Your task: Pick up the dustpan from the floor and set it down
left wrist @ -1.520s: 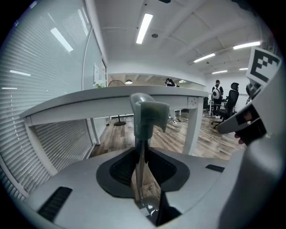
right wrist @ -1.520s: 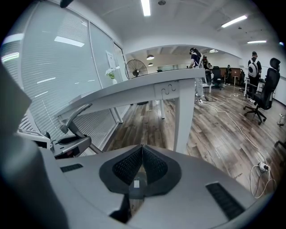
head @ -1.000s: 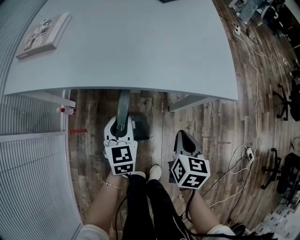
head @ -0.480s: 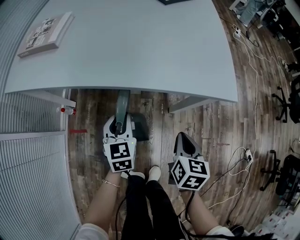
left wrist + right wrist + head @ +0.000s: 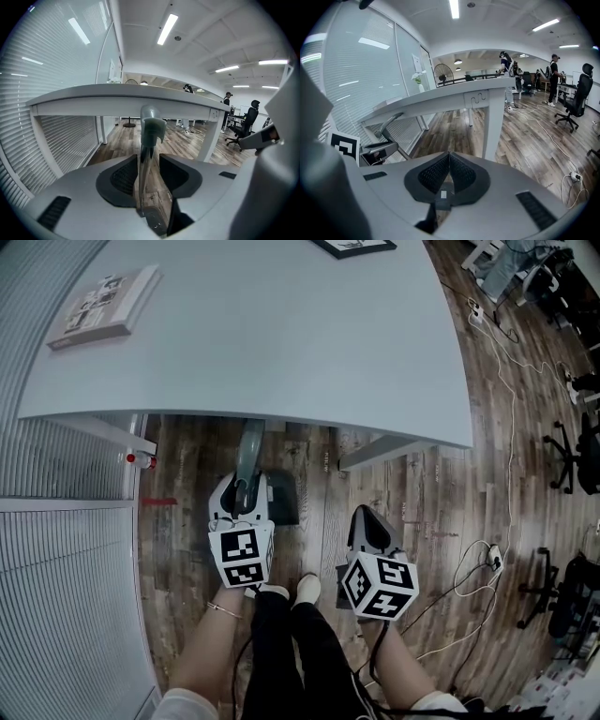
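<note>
Under the table (image 5: 281, 334), left gripper (image 5: 149, 164) fingers (image 5: 123, 179) just opening off dustpan handle (image 5: 151, 124) (right gripper (image 5: 449, 159) closed)

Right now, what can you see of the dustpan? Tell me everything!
The dustpan has a dark grey scoop and a long, paler grey-green handle, both plastic-looking. The scoop appears to sit on the wooden floor at the edge of the white table, with the handle rising steeply. The handle stands between the jaws of the left gripper, which have just been opening; a gap shows beside it, so they do not squeeze it.
</note>
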Motion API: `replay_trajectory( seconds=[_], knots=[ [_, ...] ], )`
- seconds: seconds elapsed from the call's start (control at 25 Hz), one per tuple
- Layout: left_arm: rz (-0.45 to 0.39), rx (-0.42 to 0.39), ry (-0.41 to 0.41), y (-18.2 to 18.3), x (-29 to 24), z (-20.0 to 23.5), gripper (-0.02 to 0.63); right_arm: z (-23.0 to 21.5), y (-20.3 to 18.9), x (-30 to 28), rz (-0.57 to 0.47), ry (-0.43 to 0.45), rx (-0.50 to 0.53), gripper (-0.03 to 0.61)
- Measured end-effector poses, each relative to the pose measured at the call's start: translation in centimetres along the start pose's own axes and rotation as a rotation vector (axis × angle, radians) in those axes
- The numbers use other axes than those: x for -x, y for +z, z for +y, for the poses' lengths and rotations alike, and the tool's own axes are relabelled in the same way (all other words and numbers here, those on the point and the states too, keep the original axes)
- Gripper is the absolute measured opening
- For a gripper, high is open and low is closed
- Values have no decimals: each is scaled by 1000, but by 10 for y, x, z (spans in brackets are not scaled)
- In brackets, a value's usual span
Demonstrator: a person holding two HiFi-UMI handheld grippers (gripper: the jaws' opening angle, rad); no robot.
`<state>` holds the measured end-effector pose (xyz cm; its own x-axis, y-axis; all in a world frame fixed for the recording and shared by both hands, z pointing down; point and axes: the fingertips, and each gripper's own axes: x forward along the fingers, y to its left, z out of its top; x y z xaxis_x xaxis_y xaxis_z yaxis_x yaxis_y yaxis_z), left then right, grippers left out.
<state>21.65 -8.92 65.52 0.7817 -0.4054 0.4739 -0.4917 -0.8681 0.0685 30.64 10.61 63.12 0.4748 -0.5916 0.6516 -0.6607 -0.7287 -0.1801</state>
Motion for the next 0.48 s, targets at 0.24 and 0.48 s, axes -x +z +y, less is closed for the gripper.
replay_trajectory(
  seconds=[0.24, 0.48],
  knots=[
    [39, 89, 30, -17, 35, -1, 160, 10, 11, 10, -8, 31, 23, 32],
    [48, 155, 57, -5, 100, -12, 154, 19, 22, 39, 3, 72, 66, 32]
  ],
)
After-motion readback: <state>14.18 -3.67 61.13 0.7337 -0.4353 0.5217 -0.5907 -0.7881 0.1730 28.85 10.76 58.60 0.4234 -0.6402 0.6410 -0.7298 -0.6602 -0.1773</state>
